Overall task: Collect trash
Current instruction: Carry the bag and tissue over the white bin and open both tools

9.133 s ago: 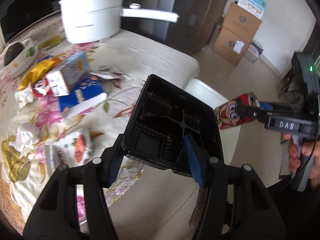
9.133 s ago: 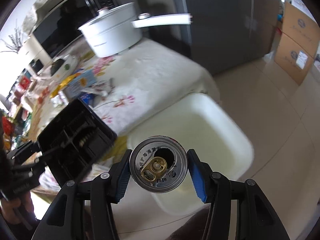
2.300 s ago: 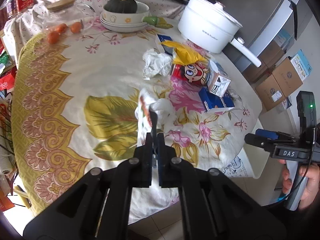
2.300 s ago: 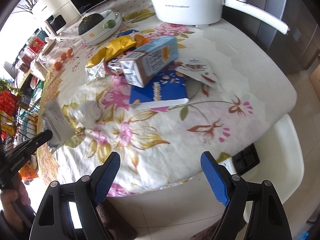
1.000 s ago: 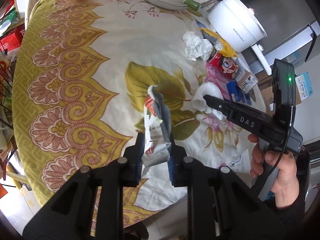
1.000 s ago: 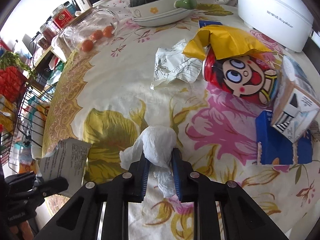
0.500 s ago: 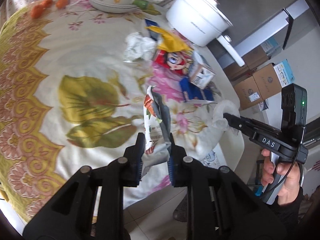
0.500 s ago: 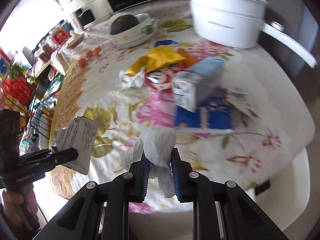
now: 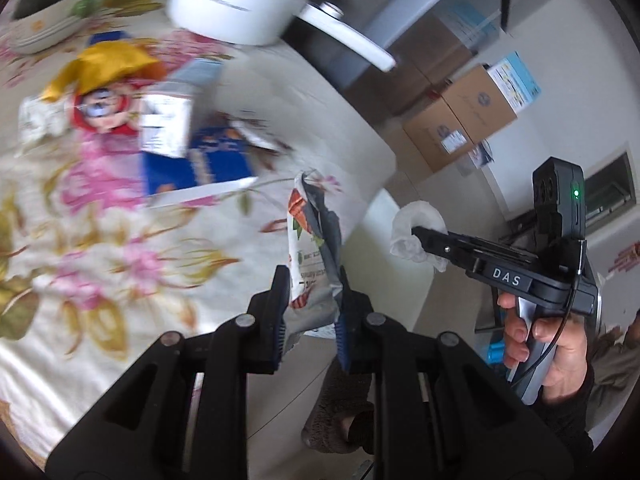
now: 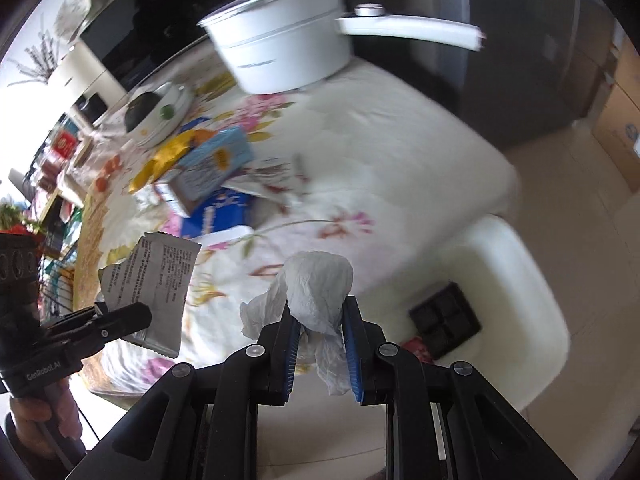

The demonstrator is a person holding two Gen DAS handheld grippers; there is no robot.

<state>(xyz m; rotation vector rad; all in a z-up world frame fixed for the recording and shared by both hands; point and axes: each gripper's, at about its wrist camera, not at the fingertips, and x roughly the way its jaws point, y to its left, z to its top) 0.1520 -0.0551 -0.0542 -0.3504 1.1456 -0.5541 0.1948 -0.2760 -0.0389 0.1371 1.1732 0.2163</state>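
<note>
Right tongs (image 10: 318, 346): clamped on a crumpled white tissue (image 10: 316, 284), which bulges above the blue pads and trails a loose tail below them. Handling, as a judgement: nearly weightless, soft, compressible, liable to tear or slip out if pinched only at a trailing edge; best held through the bunched middle, as it is. Left tongs (image 9: 312, 304): clamped on an empty snack wrapper (image 9: 314, 236), white with red and green print and a grey foil lining, standing upright from the pads, gripped at its lower end. Handling, as a judgement: light, thin, slick film that folds and flutters; a grip across a flattened stretch near one end seems safer than one on a puffed part. Both items hang in the air past the near edge of the worktop (image 10: 400, 132), which wears a floral cloth. Below and beside that edge: a cream plastic bin (image 10: 536, 280) on the floor, already holding a black compartment tray (image 10: 444, 320) and something red, partly hidden. Likely destination for both items. Farther on the worktop, uncollected: a blue flat packet (image 10: 224, 210), a light-blue carton (image 10: 212, 168), a yellow wrapper (image 10: 168, 160). Beyond these: a bowl with a dark squash (image 10: 156, 114) and a white lidded pot (image 10: 284, 48) with a long handle.
</note>
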